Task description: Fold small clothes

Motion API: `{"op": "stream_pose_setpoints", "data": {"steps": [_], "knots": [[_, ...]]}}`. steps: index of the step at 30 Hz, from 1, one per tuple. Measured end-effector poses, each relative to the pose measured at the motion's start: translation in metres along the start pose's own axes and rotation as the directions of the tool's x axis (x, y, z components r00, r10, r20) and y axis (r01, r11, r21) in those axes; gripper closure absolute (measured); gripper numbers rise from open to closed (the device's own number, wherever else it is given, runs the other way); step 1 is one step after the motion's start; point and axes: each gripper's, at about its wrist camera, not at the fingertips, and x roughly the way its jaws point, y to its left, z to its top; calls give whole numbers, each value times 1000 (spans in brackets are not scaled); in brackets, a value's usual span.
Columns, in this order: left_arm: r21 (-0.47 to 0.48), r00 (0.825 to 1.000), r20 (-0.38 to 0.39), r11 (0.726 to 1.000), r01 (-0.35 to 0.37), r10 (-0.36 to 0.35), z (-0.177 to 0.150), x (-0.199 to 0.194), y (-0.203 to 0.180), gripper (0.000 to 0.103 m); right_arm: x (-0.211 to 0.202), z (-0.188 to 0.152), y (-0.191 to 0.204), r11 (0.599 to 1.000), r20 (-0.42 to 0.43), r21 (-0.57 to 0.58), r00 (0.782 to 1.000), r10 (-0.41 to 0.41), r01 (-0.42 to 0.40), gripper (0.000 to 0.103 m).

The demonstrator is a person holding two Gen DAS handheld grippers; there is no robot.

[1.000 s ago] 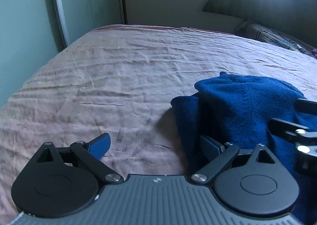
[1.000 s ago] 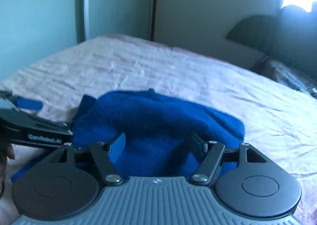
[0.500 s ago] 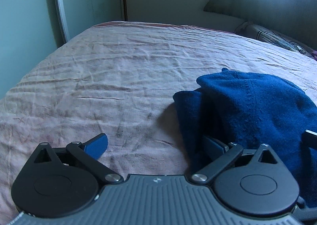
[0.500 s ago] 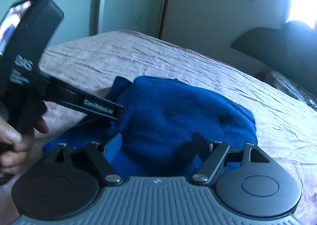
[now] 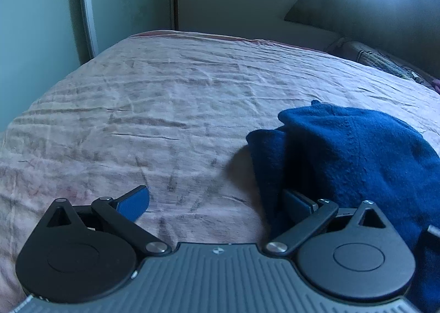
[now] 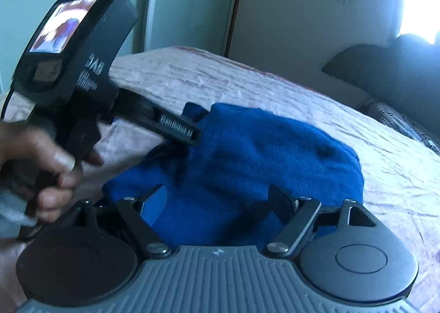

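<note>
Pink sheet (image 5: 170, 109) spreads ahead of both your claws. Blue garment (image 6: 269, 158) lies bunched under your right claw (image 6: 217, 197), whose jaws have just been opening and grip nothing. Your left claw (image 5: 217, 197) stands wide, its right finger (image 5: 295, 198) against the garment's edge.

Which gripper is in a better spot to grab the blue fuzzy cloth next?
Probably the right gripper: its open jaws, just widened, sit over the crumpled blue fleece garment. The left gripper is open too, but mostly over the bare pink bedsheet, at the garment's edge.
</note>
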Motion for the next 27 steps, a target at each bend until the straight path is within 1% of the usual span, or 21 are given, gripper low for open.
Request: {"op": "stream_pose_setpoints", "data": {"steps": [1, 4, 6, 8, 11, 14, 27], "knots": [[3, 1000, 0, 1000, -1, 1, 0, 0, 0, 0, 1, -3, 2, 1000, -6, -9, 1000, -4, 4, 22], [15, 1000, 5, 1000, -6, 6, -1, 1, -1, 0, 2, -10, 6, 1000, 11, -9, 1000, -24, 24, 20], [20, 1000, 7, 1000, -7, 7, -2, 2, -2, 0, 3, -11, 6, 1000, 17, -4, 999, -28, 28, 17], [19, 1000, 8, 1000, -4, 4, -3, 2, -1, 0, 1, -15, 7, 999, 30, 2, 999, -42, 42, 10], [14, 1000, 10, 1000, 0, 0, -3, 3, 0, 0, 2, -16, 8, 998, 32, 0, 997, -64, 64, 4], [14, 1000, 13, 1000, 0, 0, -4, 4, -1, 0, 3, -15, 9, 997, 29, -6, 996, -82, 82, 0], [13, 1000, 15, 1000, 2, -2, -4, 4, -1, 0, 3, -16, 9, 996, 29, -5, 996, -85, 86, 0]]}}
